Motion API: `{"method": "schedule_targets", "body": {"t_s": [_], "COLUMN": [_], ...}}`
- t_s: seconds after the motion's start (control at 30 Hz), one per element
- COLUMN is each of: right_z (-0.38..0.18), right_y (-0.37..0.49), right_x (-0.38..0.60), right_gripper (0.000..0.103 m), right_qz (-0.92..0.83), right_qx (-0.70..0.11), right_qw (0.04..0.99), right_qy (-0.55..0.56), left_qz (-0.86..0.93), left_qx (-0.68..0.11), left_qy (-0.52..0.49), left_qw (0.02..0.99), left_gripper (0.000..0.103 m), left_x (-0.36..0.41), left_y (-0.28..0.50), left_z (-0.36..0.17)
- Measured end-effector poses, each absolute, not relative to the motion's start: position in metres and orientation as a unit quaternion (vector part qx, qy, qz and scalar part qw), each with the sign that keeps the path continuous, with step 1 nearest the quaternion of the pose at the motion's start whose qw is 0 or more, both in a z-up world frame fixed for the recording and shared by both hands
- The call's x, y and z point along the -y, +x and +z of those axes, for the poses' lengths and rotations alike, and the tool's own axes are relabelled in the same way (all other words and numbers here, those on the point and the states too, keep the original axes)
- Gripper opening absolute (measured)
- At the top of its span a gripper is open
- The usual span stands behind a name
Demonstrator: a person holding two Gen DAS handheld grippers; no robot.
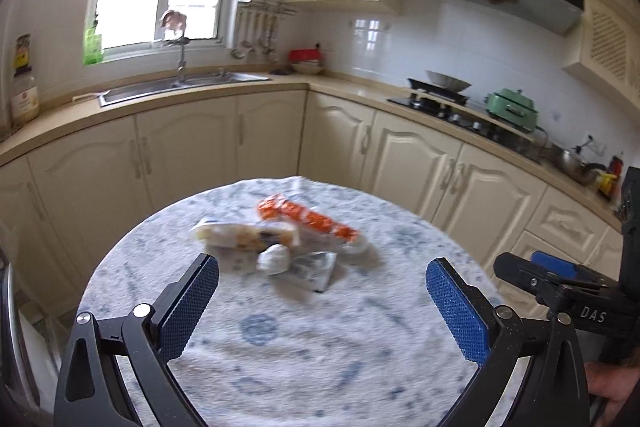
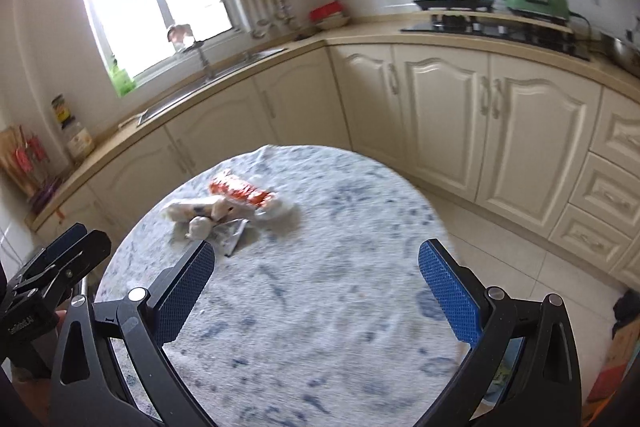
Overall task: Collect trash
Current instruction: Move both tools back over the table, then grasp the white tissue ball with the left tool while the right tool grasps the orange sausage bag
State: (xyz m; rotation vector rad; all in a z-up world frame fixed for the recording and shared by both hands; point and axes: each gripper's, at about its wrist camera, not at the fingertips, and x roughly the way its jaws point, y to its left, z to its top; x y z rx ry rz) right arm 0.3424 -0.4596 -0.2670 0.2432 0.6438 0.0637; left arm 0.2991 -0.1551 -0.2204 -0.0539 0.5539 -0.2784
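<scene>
A small pile of trash lies on a round table with a white and blue patterned cloth (image 1: 304,339). It holds an orange and white wrapper (image 1: 308,219), a pale snack wrapper (image 1: 240,235), a crumpled white ball (image 1: 274,259) and a silvery foil packet (image 1: 316,267). My left gripper (image 1: 322,287) is open and empty, just short of the pile. In the right wrist view the orange wrapper (image 2: 240,191), pale wrapper (image 2: 196,209), ball (image 2: 199,225) and foil packet (image 2: 232,233) lie ahead and left of my right gripper (image 2: 316,271), which is open and empty above the cloth (image 2: 320,327).
Cream kitchen cabinets (image 1: 400,155) ring the table. A sink (image 1: 160,87) sits under the window and a stove (image 1: 440,99) with a green appliance (image 1: 512,107) is on the right. Tiled floor (image 2: 500,267) shows to the right of the table. The right gripper's body (image 1: 560,291) is at the left view's right edge.
</scene>
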Motion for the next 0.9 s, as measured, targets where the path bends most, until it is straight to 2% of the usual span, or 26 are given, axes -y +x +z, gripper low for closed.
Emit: {"method": "schedule_targets", "body": {"t_s": [0.27,0.77,0.9], "right_z": [-0.29,-0.336,-0.346], "right_y": [0.381,0.495,0.536], "right_x": [0.415,0.392,0.379], "right_gripper": [0.103,0.103,0.097], "right_qz": [0.05,0.091,0.112], "right_qx": [-0.346,-0.414,-0.429], "right_qw": [0.932,0.905,0.896], "right_qy": [0.093,0.042,0.001], "left_qz": [-0.111,-0.088,-0.093], "left_qx": [-0.316,-0.398,-0.422], "left_qy": [-0.022,-0.008,-0.012], "left_qw": [0.942,0.913,0.902], "left_gripper": [0.102,0.1,0.085], "left_x": [0.131,0.155,0.153], "left_y": [0.324,0.469,0.506], "left_z": [-0.237,-0.255,-0.266]}}
